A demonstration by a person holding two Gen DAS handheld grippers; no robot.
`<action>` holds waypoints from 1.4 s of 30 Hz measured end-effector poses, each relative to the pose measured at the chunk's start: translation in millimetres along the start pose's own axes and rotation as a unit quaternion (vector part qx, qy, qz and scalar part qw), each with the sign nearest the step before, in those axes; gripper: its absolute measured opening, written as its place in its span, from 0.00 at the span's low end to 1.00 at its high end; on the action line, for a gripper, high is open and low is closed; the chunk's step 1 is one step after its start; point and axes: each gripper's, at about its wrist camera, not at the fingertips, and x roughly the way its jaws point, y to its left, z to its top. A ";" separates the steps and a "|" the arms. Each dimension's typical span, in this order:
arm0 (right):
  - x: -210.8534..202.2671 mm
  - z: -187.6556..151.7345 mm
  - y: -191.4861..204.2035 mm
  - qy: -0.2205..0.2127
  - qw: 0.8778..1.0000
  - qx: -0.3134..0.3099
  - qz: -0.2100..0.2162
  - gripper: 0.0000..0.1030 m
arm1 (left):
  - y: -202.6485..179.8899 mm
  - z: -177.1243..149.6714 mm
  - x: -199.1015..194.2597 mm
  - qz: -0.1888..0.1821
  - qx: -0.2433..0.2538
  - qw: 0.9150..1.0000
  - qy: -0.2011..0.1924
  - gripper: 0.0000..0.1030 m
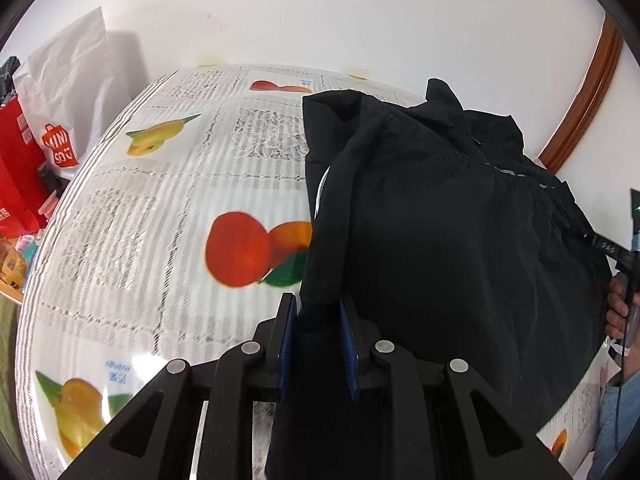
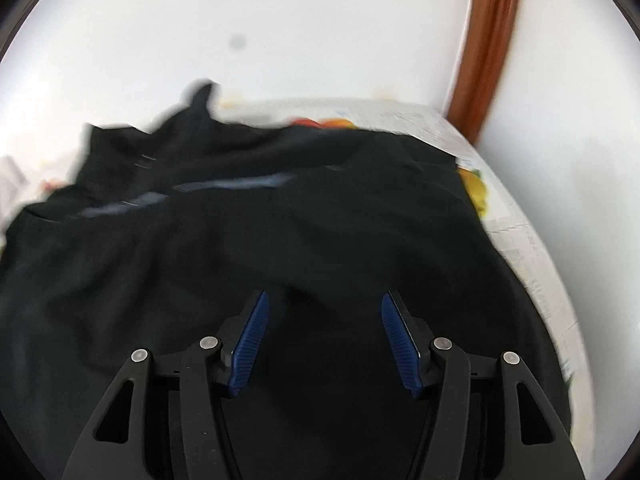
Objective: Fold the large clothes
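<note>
A large black garment lies bunched on the table's right half, over a fruit-print tablecloth. My left gripper is shut on a fold of the garment's left edge and holds it lifted. In the right wrist view the same black garment fills the lower frame, blurred, with a pale stripe across it. My right gripper is open just above the cloth, with nothing between its blue pads. The right gripper also shows at the right edge of the left wrist view, beside the garment.
A white Miniso bag and a red bag stand off the table's left side. A white wall runs behind the table, with a brown wooden frame at the right. The tablecloth's right edge is near the wall.
</note>
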 end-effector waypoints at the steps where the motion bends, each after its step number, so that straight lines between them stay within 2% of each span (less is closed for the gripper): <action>1: -11.9 -2.4 13.3 -0.009 1.000 -0.006 0.018 0.57 | 3.6 -1.0 -2.8 0.000 -0.001 1.000 0.002 0.23; 4: -31.8 -11.1 50.8 -0.023 0.997 -0.042 0.067 0.57 | 9.4 -9.0 -12.9 -0.003 -0.002 1.000 0.007 0.33; 7: -33.0 -19.7 88.1 -0.012 0.992 -0.073 0.102 0.57 | 15.4 -20.7 -25.7 -0.013 -0.006 1.000 0.003 0.38; 10: -18.0 -26.5 120.1 0.003 0.991 -0.109 0.082 0.56 | 20.7 -30.3 -35.9 -0.018 -0.006 1.000 0.003 0.43; 12: -3.7 -26.7 128.4 0.009 0.991 -0.118 0.058 0.52 | 23.0 -34.6 -41.2 -0.020 -0.010 1.000 0.003 0.45; 13: 5.8 -23.9 129.7 0.006 0.993 -0.113 0.030 0.51 | 23.8 -36.6 -43.7 -0.021 -0.010 1.000 0.004 0.45; 14: 4.2 -24.3 126.8 -0.003 0.994 -0.102 0.030 0.51 | 24.6 -38.0 -46.4 -0.020 -0.010 1.000 0.002 0.46; 16: 2.8 -25.2 123.3 0.009 0.995 -0.093 0.041 0.47 | 28.5 -41.3 -52.7 -0.016 -0.013 1.000 -0.005 0.47; 19: -8.9 -39.2 116.4 0.016 0.993 -0.106 0.046 0.46 | 33.5 -45.5 -56.9 -0.019 -0.022 1.000 -0.006 0.48; 25: -55.0 -96.8 97.3 0.016 0.991 -0.122 0.056 0.46 | 35.6 -57.7 -66.7 -0.022 -0.033 0.999 -0.011 0.48; 31: -97.7 -149.1 85.9 0.007 0.990 -0.131 0.060 0.45 | 36.5 -76.4 -81.9 -0.002 -0.035 0.999 -0.019 0.48; 33: -102.7 -161.3 82.0 0.013 0.990 -0.130 0.059 0.45 | 38.7 -82.9 -86.5 0.007 -0.037 0.999 -0.021 0.48; 35: -104.4 -173.7 77.9 0.039 0.988 -0.132 0.067 0.45 | 42.5 -88.9 -90.5 0.010 -0.040 0.999 -0.022 0.48; 39: -122.7 -183.0 78.3 0.026 0.986 -0.147 0.067 0.46 | 52.5 -97.5 -98.3 0.031 -0.045 0.998 -0.026 0.48; 42: -143.9 -175.4 92.2 -0.014 0.983 -0.163 0.077 0.47 | 62.8 -100.6 -102.8 0.048 -0.052 0.997 -0.029 0.48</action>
